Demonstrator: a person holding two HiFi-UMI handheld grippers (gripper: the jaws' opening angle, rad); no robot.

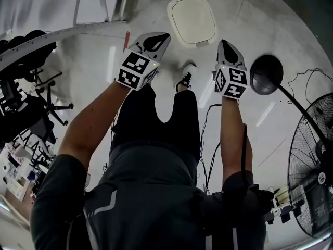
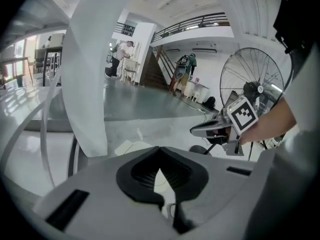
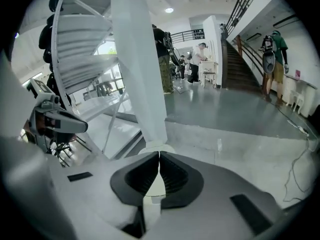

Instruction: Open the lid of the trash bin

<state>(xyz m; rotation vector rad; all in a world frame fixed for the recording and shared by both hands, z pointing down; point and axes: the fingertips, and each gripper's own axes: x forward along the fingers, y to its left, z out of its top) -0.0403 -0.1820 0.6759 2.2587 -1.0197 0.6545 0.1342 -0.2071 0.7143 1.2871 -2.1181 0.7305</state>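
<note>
Trash bin (image 1: 191, 19), closed, stands on the floor (image 1: 244, 7) ahead, midway between the tongs; long axis runs away. Left gripper (image 1: 159, 38) and right gripper (image 1: 226, 46) pressed together, empty; neither clearly nearer.

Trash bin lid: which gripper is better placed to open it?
Right, likely. The right gripper hangs by the front tab of the white rounded plastic trash bin, and its view has the bin dead ahead. From the left gripper it sits off-centre.
</note>
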